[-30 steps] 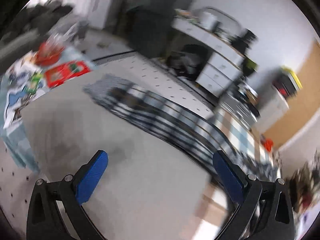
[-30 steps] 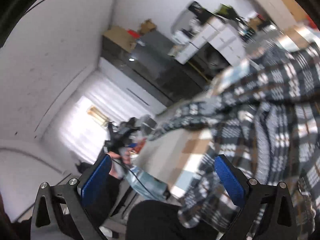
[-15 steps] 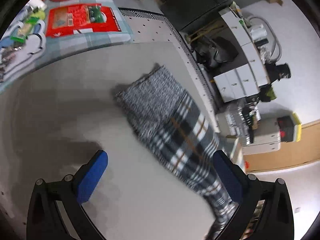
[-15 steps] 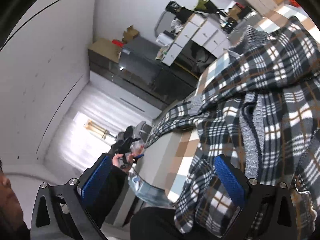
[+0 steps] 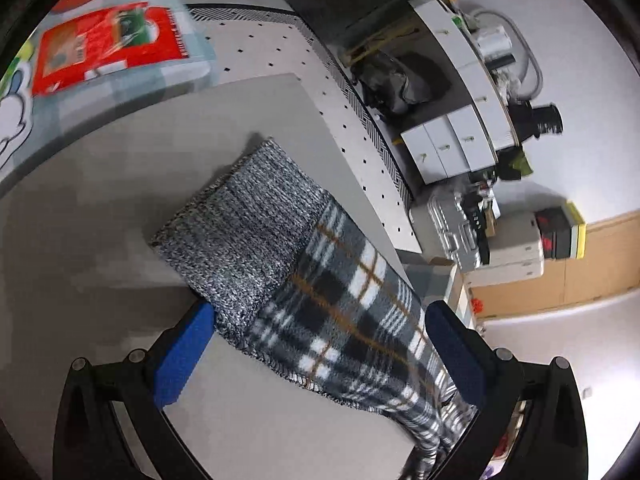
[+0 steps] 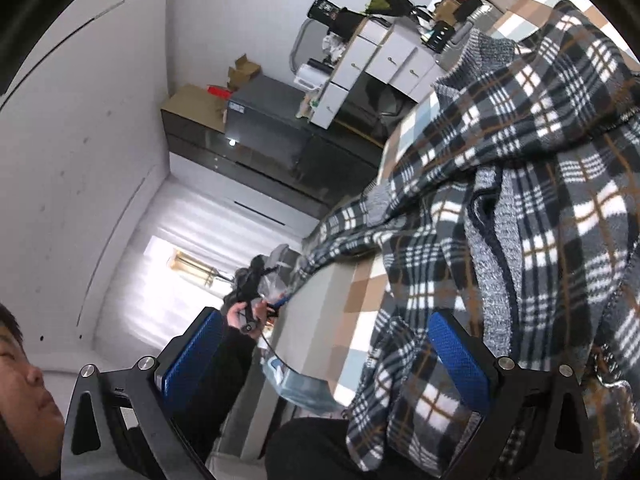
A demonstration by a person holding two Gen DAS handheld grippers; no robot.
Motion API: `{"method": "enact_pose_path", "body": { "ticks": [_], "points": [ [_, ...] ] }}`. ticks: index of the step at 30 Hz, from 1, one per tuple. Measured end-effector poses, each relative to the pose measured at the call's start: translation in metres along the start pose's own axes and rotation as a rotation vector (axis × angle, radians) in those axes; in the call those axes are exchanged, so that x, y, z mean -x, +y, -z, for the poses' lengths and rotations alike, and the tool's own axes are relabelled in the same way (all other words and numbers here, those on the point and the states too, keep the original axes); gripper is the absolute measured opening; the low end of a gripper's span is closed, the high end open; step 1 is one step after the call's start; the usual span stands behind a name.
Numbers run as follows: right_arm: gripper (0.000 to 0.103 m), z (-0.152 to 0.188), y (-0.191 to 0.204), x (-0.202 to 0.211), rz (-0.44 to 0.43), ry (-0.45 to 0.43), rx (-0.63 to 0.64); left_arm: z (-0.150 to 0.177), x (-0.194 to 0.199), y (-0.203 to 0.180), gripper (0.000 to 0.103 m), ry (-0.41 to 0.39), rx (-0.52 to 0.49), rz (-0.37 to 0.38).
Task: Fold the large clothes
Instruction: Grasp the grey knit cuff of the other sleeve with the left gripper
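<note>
The plaid garment's sleeve (image 5: pixel 304 280) lies stretched flat across the grey desk (image 5: pixel 100 220), its long axis running from the knitted grey cuff (image 5: pixel 244 216) at the far upper left down toward the lower right, where it slips off the desk edge beside my left gripper (image 5: pixel 316 352). That gripper's blue fingers (image 5: pixel 184 348) stand spread wide, one on either side of the sleeve just behind the cuff, pinching nothing; whether they touch the cloth I cannot tell. The rest of the garment (image 6: pixel 520 200) hangs bunched in front of my right gripper (image 6: pixel 336 360), whose fingers (image 6: pixel 460 356) are also spread, the right one against the plaid folds, the left in open air. By my reading, the left hand is the nearer to the cuff, and the coming grasp turns on closing across the sleeve's width rather than along its length.
</note>
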State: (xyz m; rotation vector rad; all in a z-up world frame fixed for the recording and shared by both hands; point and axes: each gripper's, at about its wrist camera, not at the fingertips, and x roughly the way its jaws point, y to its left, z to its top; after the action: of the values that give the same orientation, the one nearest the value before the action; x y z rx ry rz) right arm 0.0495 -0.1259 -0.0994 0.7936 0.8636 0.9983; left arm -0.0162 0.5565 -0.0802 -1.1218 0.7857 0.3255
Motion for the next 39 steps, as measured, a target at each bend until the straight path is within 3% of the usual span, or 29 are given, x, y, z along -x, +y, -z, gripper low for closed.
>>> {"method": "enact_pose_path", "body": {
  "ticks": [2,3,4,5,8,9,10,21,23,27,35,39],
  "points": [
    [0.103,0.003,0.000,-0.002,0.014,0.008,0.005,-0.003,-0.002,0.000,0.097,-0.011,0.000,-0.008],
    [0.103,0.004,0.000,-0.002,0.020,0.011,0.012,-0.003,-0.003,-0.001,0.075,-0.027,-0.003,-0.025],
    [0.103,0.005,0.001,-0.003,0.027,0.012,0.018,-0.004,-0.004,0.000,0.046,-0.046,0.013,-0.068],
    [0.103,0.005,0.003,-0.003,0.037,0.010,0.029,-0.003,0.000,0.006,0.038,-0.074,0.039,-0.097],
    [0.103,0.005,0.004,-0.002,0.044,0.005,0.038,0.000,0.001,0.013,0.033,-0.119,0.087,-0.089],
    [0.103,0.005,0.003,-0.002,0.042,0.005,0.036,0.000,0.000,0.012,0.013,-0.125,0.072,-0.114],
    [0.103,0.005,0.003,-0.002,0.042,0.003,0.032,0.000,-0.002,0.013,0.002,-0.123,0.062,-0.132],
    [0.103,0.003,0.002,0.006,0.047,-0.020,0.024,-0.001,0.013,-0.009,0.002,-0.272,-0.038,-0.081],
    [0.103,0.003,0.002,0.007,0.043,-0.025,0.022,-0.003,0.019,-0.014,0.002,-0.284,-0.031,0.008],
    [0.103,0.002,0.007,0.010,0.033,-0.047,0.029,-0.002,0.033,-0.045,0.002,-0.322,-0.087,0.051],
    [0.103,0.003,0.022,0.023,-0.029,-0.063,0.060,0.025,0.049,-0.122,0.002,-0.339,-0.270,0.105],
    [0.103,0.004,0.023,0.029,-0.055,-0.058,0.050,0.050,0.044,-0.149,0.002,-0.293,-0.366,0.139]
  ]
}}
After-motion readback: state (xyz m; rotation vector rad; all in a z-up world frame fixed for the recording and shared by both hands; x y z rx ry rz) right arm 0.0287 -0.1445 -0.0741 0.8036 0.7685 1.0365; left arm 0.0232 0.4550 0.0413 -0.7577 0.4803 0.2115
